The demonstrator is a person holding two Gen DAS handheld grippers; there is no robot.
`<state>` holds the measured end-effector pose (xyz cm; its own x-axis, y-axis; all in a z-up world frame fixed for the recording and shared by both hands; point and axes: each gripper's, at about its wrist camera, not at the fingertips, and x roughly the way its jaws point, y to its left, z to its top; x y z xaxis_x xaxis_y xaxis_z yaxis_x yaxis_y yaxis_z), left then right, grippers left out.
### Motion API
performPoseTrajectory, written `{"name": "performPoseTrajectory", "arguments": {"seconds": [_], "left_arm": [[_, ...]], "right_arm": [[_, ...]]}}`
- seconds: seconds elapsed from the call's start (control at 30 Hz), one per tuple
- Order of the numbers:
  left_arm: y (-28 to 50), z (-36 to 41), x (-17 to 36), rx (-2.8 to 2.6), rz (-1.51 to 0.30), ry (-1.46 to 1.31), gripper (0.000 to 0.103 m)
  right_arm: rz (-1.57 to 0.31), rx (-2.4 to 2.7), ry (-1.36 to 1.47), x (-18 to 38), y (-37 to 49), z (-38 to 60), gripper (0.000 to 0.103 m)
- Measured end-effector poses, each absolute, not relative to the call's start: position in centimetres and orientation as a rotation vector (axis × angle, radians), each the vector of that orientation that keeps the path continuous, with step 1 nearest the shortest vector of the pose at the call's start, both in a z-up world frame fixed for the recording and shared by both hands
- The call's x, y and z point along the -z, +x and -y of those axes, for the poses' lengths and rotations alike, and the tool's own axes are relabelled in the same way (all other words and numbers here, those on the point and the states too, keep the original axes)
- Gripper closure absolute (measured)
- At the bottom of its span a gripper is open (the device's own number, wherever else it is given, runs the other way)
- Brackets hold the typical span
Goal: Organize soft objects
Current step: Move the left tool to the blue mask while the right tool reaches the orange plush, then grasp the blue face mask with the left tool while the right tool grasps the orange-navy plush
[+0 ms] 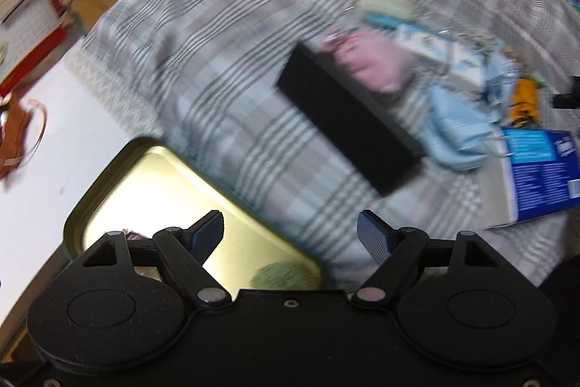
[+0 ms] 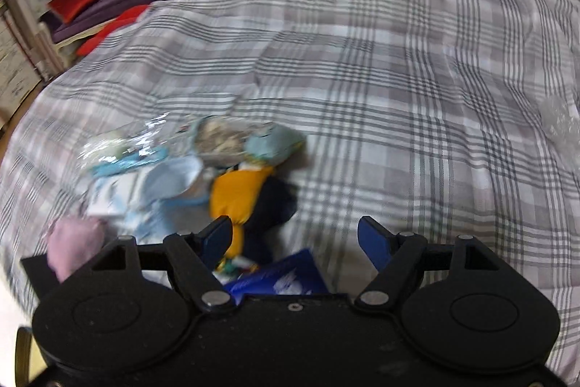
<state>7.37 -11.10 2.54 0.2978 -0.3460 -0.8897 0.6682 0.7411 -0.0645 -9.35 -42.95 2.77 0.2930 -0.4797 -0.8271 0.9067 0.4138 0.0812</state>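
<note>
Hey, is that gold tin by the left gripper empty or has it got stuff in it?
Not empty. The gold tin holds a fuzzy green object near its edge; most of its shiny floor is bare.

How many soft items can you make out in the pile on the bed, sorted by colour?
Pink: 1, pink soft item
Light blue: 1, light blue cloth
Orange: 1, orange soft item
Dark navy: 1, dark item
Total: 4; blur hides the rest.

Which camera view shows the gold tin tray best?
The left wrist view: the gold tin tray lies open beneath the left claw. The right wrist view shows only a gold sliver at its lower left corner.
</note>
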Motion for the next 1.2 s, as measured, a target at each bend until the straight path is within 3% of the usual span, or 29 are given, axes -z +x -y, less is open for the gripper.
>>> {"name": "performPoseTrajectory", "arguments": {"seconds": [0.27, 0.53, 0.6, 0.67, 0.73, 0.97, 1.2], "left_arm": [[5.2, 17.0, -5.0, 0.788, -1.037, 0.394, 0.023], [3.8, 23.5, -3.3, 0.825, -1.09, 0.476, 0.023], [4.0, 24.9, -2.6, 0.819, -1.115, 0.488, 0.023], [4.2, 25.9, -2.0, 0.804, -1.128, 0.497, 0.023], [4.4, 26.6, -1.5, 0.788, -1.132, 0.509, 0.023], [5.3, 28.3, 0.0, 0.752, -1.162, 0.525, 0.024], [6.8, 29.4, 0.8, 0.748, -1.201, 0.481, 0.033]], "right_arm": [[-0.854, 0.91, 0.761, 0.6, -7.4, 45.9, 0.026], [-0.883, 0.842, 0.665, 2.4, -5.3, 45.2, 0.023], [-0.911, 0.838, 0.623, 2.8, -4.5, 44.8, 0.027], [-0.933, 0.808, 0.585, 3.1, -3.9, 44.4, 0.05], [-0.928, 0.774, 0.583, 2.8, -3.8, 44.1, 0.062], [-0.838, 0.803, 0.673, 2.3, -5.8, 45.5, 0.063], [-0.78, 0.819, 0.71, 1.7, -6.7, 46.2, 0.063]]}}
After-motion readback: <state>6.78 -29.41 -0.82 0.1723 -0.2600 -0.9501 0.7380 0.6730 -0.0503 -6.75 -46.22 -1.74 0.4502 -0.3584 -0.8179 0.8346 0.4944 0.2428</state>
